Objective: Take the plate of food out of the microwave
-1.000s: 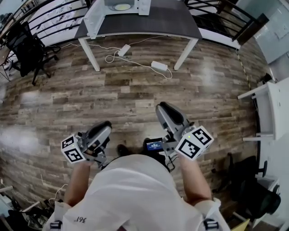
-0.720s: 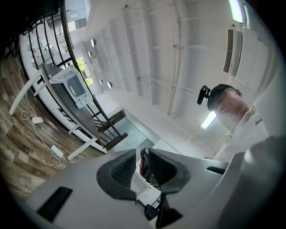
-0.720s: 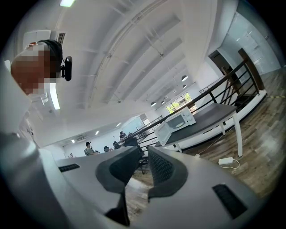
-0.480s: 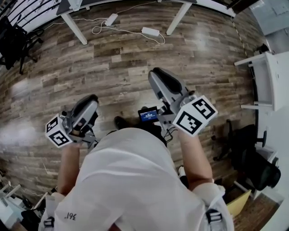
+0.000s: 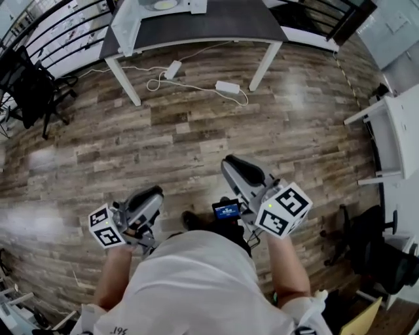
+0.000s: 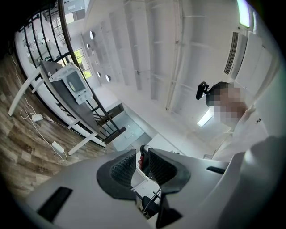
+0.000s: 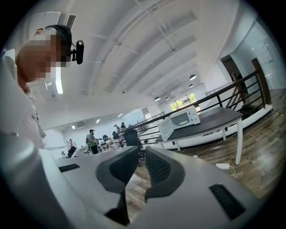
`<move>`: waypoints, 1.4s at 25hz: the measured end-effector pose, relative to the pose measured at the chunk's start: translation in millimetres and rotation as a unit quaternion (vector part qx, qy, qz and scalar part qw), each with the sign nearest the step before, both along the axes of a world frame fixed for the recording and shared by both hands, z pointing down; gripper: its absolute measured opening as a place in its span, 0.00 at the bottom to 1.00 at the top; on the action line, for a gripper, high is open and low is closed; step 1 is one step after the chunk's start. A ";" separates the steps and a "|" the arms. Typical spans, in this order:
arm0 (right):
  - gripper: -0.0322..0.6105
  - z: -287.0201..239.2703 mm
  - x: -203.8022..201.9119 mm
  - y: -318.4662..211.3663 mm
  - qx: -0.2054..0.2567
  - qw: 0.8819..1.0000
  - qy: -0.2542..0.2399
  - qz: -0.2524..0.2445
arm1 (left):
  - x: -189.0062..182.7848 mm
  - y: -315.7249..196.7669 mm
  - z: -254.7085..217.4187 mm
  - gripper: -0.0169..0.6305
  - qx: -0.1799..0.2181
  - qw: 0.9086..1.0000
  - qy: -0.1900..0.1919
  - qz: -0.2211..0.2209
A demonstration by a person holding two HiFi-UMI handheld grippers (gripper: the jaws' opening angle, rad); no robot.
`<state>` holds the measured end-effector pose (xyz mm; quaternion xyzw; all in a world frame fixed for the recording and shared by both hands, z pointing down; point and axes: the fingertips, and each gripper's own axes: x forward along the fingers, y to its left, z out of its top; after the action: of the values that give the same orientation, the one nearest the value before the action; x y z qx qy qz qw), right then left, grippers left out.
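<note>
The microwave (image 5: pixel 196 6) is cut off by the head view's top edge; the plate (image 5: pixel 165 4) inside shows only as a pale disc, its food too small to tell.

Power brick (image 5: pixel 229 86) on wood floor (image 5: pixel 196 137) near table (image 5: pixel 216 23)

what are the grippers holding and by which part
Nothing: the left gripper and the right gripper both have jaws slightly apart with nothing between them.

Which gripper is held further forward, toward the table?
The right gripper: in the head view its tip reaches nearer the table than the left gripper, which sits closer to the person's body.
</note>
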<state>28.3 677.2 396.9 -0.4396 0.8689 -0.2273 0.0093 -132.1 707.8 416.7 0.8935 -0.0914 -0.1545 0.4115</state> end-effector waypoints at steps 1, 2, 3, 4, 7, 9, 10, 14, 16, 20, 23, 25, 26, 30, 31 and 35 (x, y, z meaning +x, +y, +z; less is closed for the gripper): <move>0.13 -2.2 -0.9 -2.8 0.004 1.000 0.002 0.004 | -1.6 -2.2 -3.2 0.17 0.001 1.000 0.000 0.001; 0.13 -4.8 -1.5 -7.7 0.011 1.000 0.007 0.007 | -3.5 -6.7 -6.9 0.17 0.005 1.000 0.001 0.002; 0.13 -6.4 -2.5 -12.9 0.017 1.000 0.014 0.010 | -5.3 -11.7 -9.8 0.17 0.009 1.000 0.000 0.002; 0.13 -6.6 -3.5 -17.2 0.021 0.999 0.021 0.011 | -6.6 -16.2 -11.6 0.17 0.012 1.000 0.000 0.002; 0.13 -2.6 -2.1 -26.9 0.022 0.999 0.036 0.010 | -3.8 -25.9 -11.6 0.17 0.013 1.000 0.001 0.004; 0.13 -0.8 3.2 -34.6 0.021 0.999 0.039 0.009 | 3.1 -33.2 -10.5 0.17 0.012 1.000 0.000 0.006; 0.13 -0.5 6.4 -39.8 0.022 0.999 0.039 0.007 | 7.3 -38.1 -10.1 0.17 0.012 1.000 -0.001 0.006; 0.13 2.6 21.8 -71.8 0.025 0.999 0.037 -0.004 | 28.0 -68.8 -9.7 0.17 0.021 1.000 -0.011 0.004; 0.13 6.7 32.9 -91.6 0.025 0.999 0.033 -0.011 | 41.9 -89.2 -11.3 0.17 0.029 0.999 -0.015 -0.001; 0.13 7.7 57.9 -133.7 0.035 0.998 0.035 -0.028 | 73.0 -133.9 -14.0 0.17 0.034 0.999 -0.016 -0.025; 0.13 4.5 80.9 -165.9 0.034 0.998 0.037 -0.042 | 101.2 -165.4 -18.9 0.17 0.037 0.998 -0.016 -0.044; 0.13 1.5 98.8 -187.2 0.039 0.997 0.043 -0.044 | 119.5 -184.9 -23.2 0.17 0.039 0.998 -0.013 -0.055; 0.13 0.6 107.5 -198.2 0.044 0.997 0.047 -0.042 | 127.1 -194.9 -24.9 0.17 0.036 0.998 -0.010 -0.060; 0.13 2.0 131.9 -236.3 0.051 0.997 0.056 -0.035 | 146.6 -224.7 -31.3 0.10 0.032 0.997 0.009 -0.071; 0.13 2.6 135.5 -243.8 0.051 0.996 0.058 -0.036 | 150.2 -229.6 -32.8 0.09 0.035 0.997 0.010 -0.071; 0.13 6.7 139.0 -273.0 0.046 0.996 0.058 -0.050 | 158.5 -254.0 -31.7 0.09 0.050 0.995 -0.004 -0.081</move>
<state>167.3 404.2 403.6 -0.4073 0.8983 -0.1615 -0.0328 26.3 453.8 385.0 0.9031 -0.1578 -0.1879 0.3524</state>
